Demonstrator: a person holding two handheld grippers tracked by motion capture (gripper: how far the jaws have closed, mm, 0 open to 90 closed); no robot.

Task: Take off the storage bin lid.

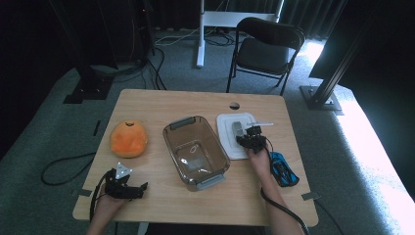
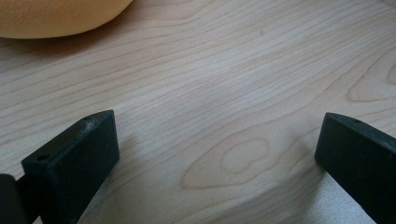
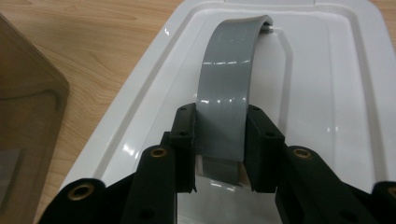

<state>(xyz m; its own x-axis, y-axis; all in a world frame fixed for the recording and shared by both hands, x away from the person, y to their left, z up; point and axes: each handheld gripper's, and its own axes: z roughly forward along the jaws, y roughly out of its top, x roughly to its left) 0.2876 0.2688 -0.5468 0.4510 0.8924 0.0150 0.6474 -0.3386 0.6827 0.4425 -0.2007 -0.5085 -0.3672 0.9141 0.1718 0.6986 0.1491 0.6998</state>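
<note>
A white container lid (image 1: 229,139) lies flat on the wooden table, right of a clear plastic tub (image 1: 169,142). My right gripper (image 1: 247,138) is down on the lid, shut on its arched grey handle (image 1: 238,128). The right gripper view has the handle (image 3: 229,79) pinched between the two black pads of that gripper (image 3: 220,140), with the lid (image 3: 322,93) beneath. My left gripper (image 1: 142,188) rests at the table's near left corner, open, nothing between its fingers (image 2: 74,158). The orange plush toy (image 1: 128,138) sits beyond it.
The tub (image 3: 28,107) stands just left of the lid with nothing in it. A blue object (image 1: 284,169) lies by the right forearm near the table's right edge. The plush toy's edge (image 2: 51,14) is ahead of the left jaws. A folding chair (image 1: 266,49) stands behind the table.
</note>
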